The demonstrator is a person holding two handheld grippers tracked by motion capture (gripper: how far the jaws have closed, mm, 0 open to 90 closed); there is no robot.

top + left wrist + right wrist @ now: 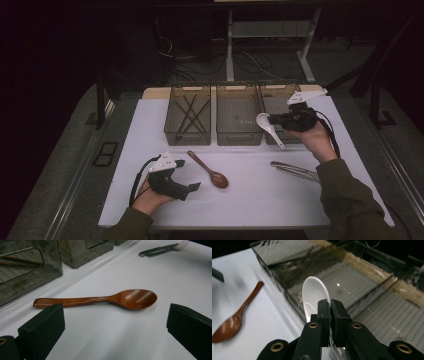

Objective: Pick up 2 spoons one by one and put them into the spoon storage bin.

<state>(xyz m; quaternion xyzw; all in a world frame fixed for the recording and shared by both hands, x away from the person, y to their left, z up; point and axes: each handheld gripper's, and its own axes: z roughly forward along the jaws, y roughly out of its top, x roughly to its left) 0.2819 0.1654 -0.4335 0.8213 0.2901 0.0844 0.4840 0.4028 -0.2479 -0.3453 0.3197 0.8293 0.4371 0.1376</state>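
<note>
The white spoon [268, 127] is clamped by its handle in the closed right tongs [274, 120], in the air over the middle bin [238, 116] and the right bin [276, 102]. The left tongs [189, 176] stand wide open and empty on the table [250, 200], near the wooden spoon [209, 170].

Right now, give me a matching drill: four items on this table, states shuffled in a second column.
Items:
1. white spoon
2. wooden spoon
3. chopsticks
4. metal cutlery

States:
A. lying inside the left bin
B. on the table near the right forearm
C. clamped in the right gripper
D. lying free in front of the open left gripper

Pairs: 1-C, 2-D, 3-A, 4-B
</note>
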